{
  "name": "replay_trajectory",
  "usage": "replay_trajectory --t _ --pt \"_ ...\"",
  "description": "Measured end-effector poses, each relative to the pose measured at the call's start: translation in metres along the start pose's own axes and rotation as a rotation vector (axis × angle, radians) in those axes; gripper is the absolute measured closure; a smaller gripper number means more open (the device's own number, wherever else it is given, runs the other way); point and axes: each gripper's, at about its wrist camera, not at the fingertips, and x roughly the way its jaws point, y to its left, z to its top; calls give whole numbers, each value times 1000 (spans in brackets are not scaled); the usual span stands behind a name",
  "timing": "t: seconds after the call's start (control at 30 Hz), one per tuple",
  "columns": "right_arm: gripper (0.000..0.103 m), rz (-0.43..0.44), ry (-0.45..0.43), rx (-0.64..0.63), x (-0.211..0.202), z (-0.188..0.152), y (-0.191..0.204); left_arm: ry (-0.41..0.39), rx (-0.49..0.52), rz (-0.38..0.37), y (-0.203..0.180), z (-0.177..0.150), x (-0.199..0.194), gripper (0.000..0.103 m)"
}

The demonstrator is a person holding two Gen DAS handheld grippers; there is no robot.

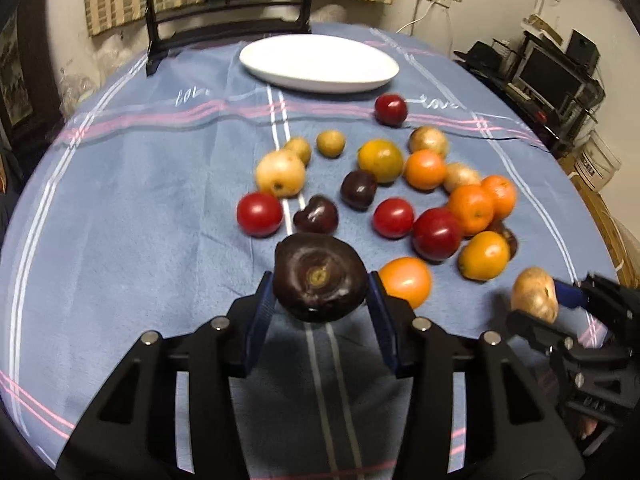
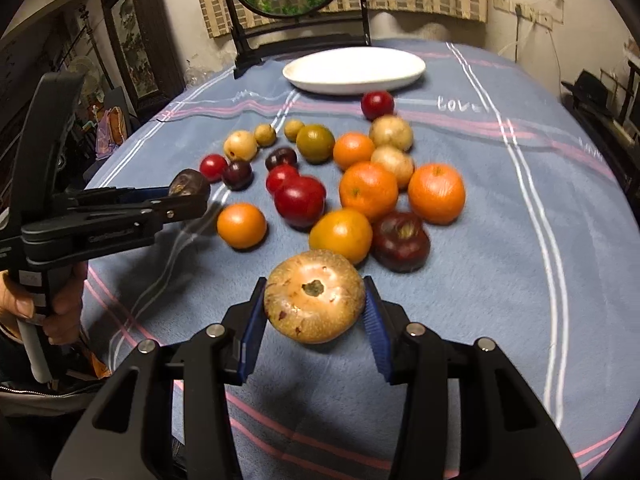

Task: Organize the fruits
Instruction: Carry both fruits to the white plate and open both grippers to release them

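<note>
The dark purple fruit [image 1: 320, 286] sits clamped between the blue pads of the left gripper [image 1: 321, 300], stem scar toward the camera, and appears clear of the cloth, judging by the shadow beneath it. The tan speckled fruit [image 2: 315, 301] is pinched the same way in the right gripper [image 2: 315, 308], both pads pressing its sides and a shadow under it. Each gripper thus carries one fruit, which suggests the person is lifting two at once to save a trip. Just beyond them the loose fruit lies in a cluster on the blue striped tablecloth [image 1: 140, 200]: oranges [image 2: 368, 190], red fruits [image 2: 299, 201], dark plums [image 1: 359, 189] and pale yellow ones [image 1: 280, 173], several touching (no sorting by colour is evident yet). One red fruit [image 1: 391, 109] lies apart, nearest the white oval plate [image 1: 256, 60], which stands at the far side of the table and holds nothing. The plate is judged to be the intended destination, so the work is at an early stage. A hand [image 2: 60, 308] grips the left tool's handle at the edge of the right wrist view. A dark framed stand [image 1: 152, 40] rises behind the plate.
</note>
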Motion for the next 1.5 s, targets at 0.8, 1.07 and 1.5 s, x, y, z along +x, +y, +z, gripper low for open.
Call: replay_trajectory --t 0.8,1.07,1.5 --pt "57 -99 -52 -25 122 246 -80 -10 8 91 29 227 109 56" --pt "54 -100 71 8 205 281 -104 41 -39 73 52 258 176 56" --pt "36 -129 -90 77 159 290 -128 -128 -44 117 51 265 140 22"
